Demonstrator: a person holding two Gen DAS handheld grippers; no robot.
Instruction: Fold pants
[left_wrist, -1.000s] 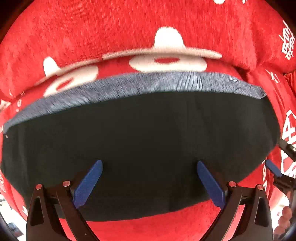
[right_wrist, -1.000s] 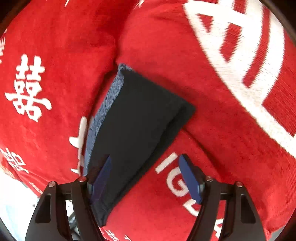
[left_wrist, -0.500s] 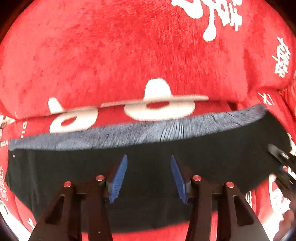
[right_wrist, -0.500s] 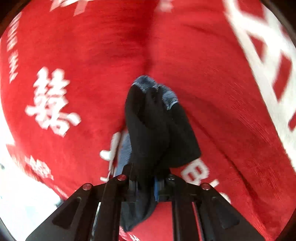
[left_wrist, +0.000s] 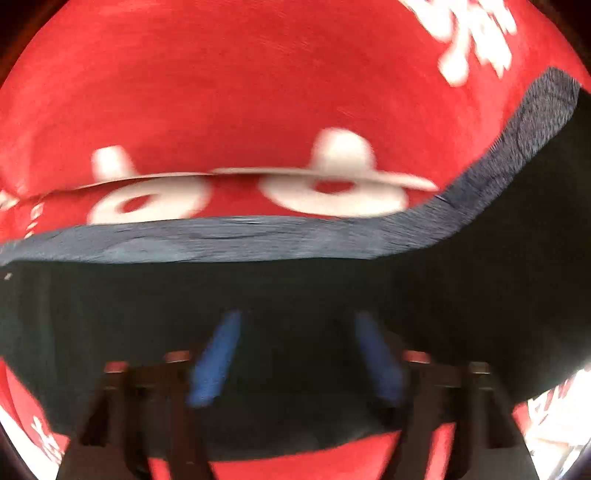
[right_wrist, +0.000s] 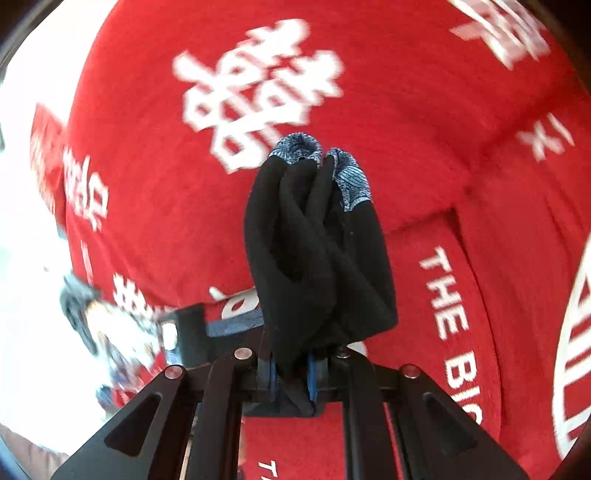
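Observation:
The black pants (left_wrist: 295, 295), with a blue-grey patterned waistband (left_wrist: 221, 240), lie across a red blanket in the left wrist view. Their right end curves upward. My left gripper (left_wrist: 297, 321) hovers over the black cloth; its jaws are opening and the blue pads (left_wrist: 218, 362) press on nothing. In the right wrist view my right gripper (right_wrist: 291, 373) is shut on a bunched end of the pants (right_wrist: 317, 258). That end hangs lifted above the blanket, with the patterned band (right_wrist: 351, 177) at its far tip.
A red blanket with white characters and lettering (right_wrist: 443, 147) covers the soft surface under everything. Its folded edge (left_wrist: 258, 173) runs just beyond the waistband. A bright pale floor (right_wrist: 22, 184) shows past the blanket's left side. A blurred dark shape (right_wrist: 188, 332) sits low left.
My right gripper closed on the pants' end, rose and rolled, bunching the cloth. The left gripper narrowed, then widened again and shifted. The pants' right end now lifts upward.

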